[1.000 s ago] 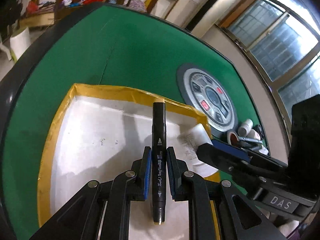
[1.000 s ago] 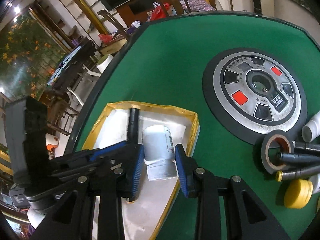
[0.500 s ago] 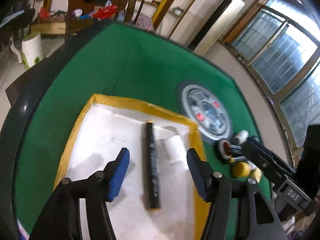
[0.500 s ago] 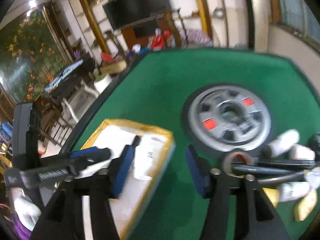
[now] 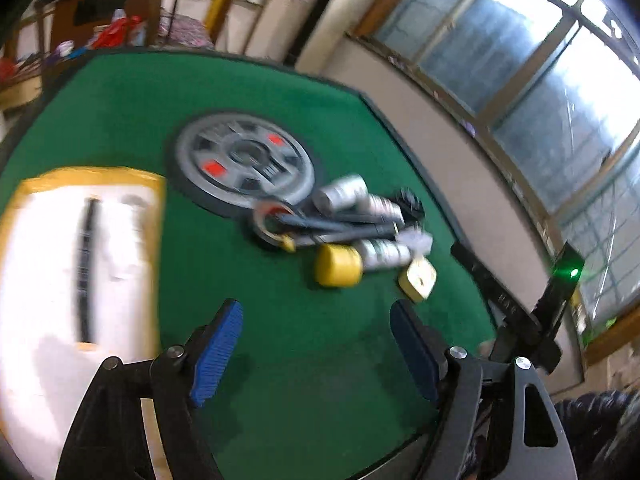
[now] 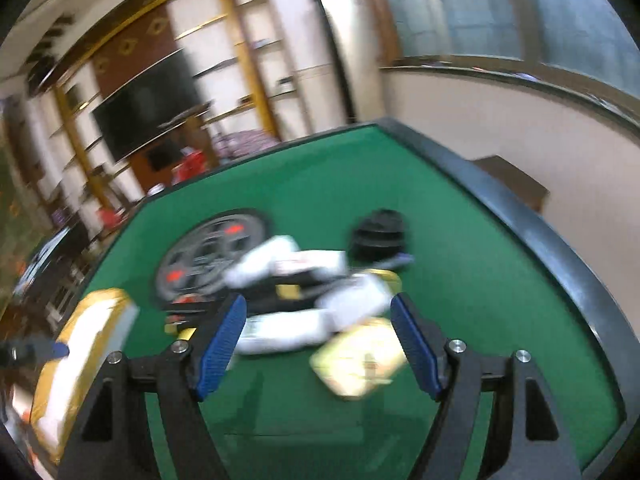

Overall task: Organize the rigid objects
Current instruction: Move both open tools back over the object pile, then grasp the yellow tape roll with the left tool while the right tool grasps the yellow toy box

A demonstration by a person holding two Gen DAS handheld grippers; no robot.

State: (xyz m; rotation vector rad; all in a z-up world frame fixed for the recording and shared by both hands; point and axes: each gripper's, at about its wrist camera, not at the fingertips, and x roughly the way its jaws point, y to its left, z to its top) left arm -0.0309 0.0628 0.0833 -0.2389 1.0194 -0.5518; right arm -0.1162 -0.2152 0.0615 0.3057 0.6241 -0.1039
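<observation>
Sorting status: black marker [image 5: 85, 268] lay in the yellow-rimmed tray [image 5: 154, 264], probably beside a blurred white bottle.
Left: pile [image 5: 348, 232] on the counter [image 5: 280, 340].
Tools: left tool [image 5: 316, 354] and right tool [image 6: 318, 350] spread, empty.

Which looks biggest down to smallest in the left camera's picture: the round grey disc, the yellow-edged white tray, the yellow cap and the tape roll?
1. Yellow-edged white tray, partly cut off by the frame and nearer the camera
2. Round grey disc
3 and 4. Tape roll and yellow cap look much alike; blur and overlapping pens keep me from ranking them.
</observation>
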